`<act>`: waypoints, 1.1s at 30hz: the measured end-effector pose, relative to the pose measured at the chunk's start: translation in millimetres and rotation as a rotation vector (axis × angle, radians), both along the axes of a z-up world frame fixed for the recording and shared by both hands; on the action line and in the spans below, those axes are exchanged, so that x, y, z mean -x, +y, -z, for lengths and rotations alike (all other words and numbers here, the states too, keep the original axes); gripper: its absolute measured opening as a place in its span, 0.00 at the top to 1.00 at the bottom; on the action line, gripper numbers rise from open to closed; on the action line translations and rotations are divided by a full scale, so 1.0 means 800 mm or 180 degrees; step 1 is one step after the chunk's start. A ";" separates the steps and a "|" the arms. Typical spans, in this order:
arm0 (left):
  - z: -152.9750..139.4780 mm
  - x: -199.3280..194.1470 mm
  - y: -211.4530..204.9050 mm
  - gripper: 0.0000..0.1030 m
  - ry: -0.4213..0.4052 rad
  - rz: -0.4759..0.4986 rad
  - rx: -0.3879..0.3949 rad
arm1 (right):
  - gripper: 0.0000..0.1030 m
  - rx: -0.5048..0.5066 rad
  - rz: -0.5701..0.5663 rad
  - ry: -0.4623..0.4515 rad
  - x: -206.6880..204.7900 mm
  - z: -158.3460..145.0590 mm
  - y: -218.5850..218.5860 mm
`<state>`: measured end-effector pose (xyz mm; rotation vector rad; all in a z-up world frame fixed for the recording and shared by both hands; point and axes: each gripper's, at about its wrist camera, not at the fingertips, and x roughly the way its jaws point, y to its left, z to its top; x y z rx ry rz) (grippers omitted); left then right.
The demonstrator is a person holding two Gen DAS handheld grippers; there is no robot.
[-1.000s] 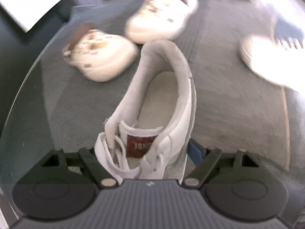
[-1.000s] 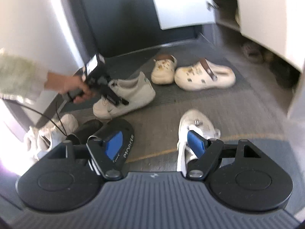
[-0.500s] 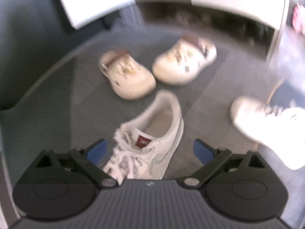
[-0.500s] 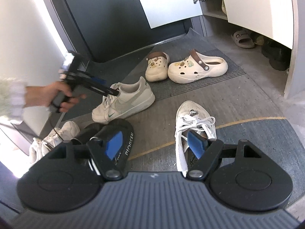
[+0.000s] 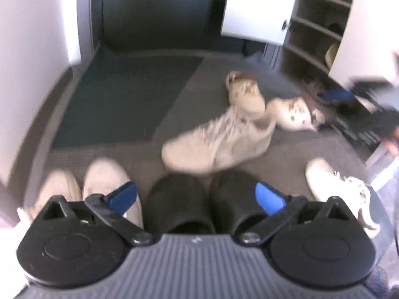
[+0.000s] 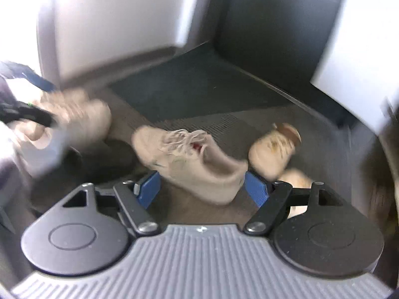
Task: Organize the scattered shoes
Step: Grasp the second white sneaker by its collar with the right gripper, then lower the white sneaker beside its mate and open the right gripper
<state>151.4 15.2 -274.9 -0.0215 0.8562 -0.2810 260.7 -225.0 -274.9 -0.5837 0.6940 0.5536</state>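
Note:
A white sneaker [image 5: 219, 144] lies on the grey floor mat, also in the right wrist view [image 6: 194, 162]. My left gripper [image 5: 197, 195] is open and empty above a pair of black slippers [image 5: 179, 199], well back from the sneaker. My right gripper [image 6: 200, 185] is open, its blue pads either side of the sneaker's heel, not closed on it. Two cream clogs [image 5: 245, 94] lie beyond the sneaker; one shows in the right wrist view [image 6: 274, 147]. Another white sneaker [image 5: 341, 186] lies at the right. Both views are blurred.
A pair of beige shoes [image 5: 99, 182] sits at the left by the wall. An open shoe cabinet [image 5: 316, 32] with shelves stands at the back right, its white door [image 5: 256, 7] swung open. A dark doormat [image 5: 129, 94] lies before the door.
My left gripper let go of the white sneaker and pulled back over the black slippers. My right gripper swung left from the other white sneaker to the released sneaker's heel.

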 end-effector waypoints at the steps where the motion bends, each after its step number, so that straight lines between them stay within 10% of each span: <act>1: 0.004 0.001 0.007 0.00 0.0050 -0.0026 0.0011 | 0.25 0.0183 -0.0112 0.0007 -0.026 0.013 0.010; 14: 0.009 -0.012 0.039 0.00 0.0074 -0.0048 0.0246 | 0.45 0.1529 -0.1035 0.0711 -0.171 0.134 0.091; 21: 0.019 -0.016 0.051 0.00 0.0118 -0.0146 0.0187 | 0.73 0.1566 -0.1348 0.0840 -0.186 0.154 0.089; 33: 0.009 -0.001 0.051 0.01 -0.0003 -0.0138 0.0281 | 0.82 0.1040 -0.0960 0.0631 -0.156 0.131 0.075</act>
